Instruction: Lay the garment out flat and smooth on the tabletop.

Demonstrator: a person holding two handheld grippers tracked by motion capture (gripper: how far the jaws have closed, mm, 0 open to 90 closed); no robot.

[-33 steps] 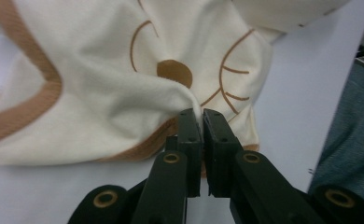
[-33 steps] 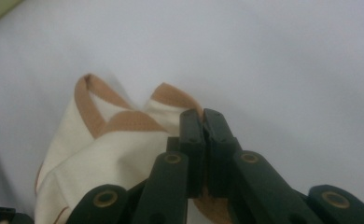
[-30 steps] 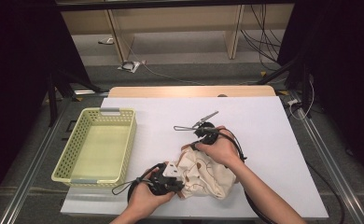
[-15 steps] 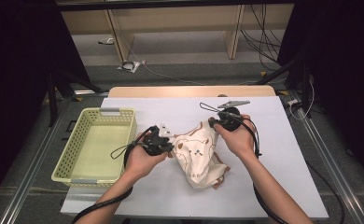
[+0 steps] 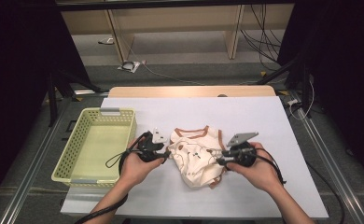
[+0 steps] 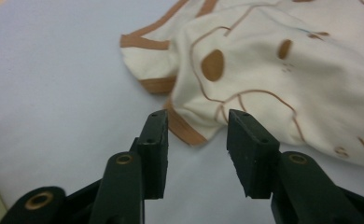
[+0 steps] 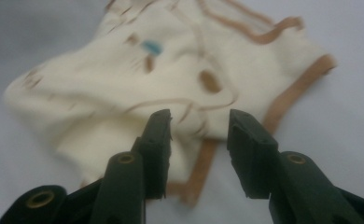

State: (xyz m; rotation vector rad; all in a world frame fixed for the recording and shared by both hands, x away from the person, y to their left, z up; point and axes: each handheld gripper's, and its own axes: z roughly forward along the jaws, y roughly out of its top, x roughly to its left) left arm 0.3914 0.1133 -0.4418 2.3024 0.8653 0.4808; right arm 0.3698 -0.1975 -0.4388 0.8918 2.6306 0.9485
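On the cream garment (image 6: 283, 70) there is only a trace of brown lettering. In the left gripper view it stands near the lower hem, far from the brown-trimmed neck opening. One letter looks like an "S", and the mark next to it is cut off by the picture edge. No complete word can be read. No other label, brand or number is legible.

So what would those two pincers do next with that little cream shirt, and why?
Probably pick new spots to grip and smooth it flat. Both the left gripper and the right gripper have just been opening, with nothing pinched between their fingers, and the cream garment lies crumpled on the white table, beside the yellow basket.
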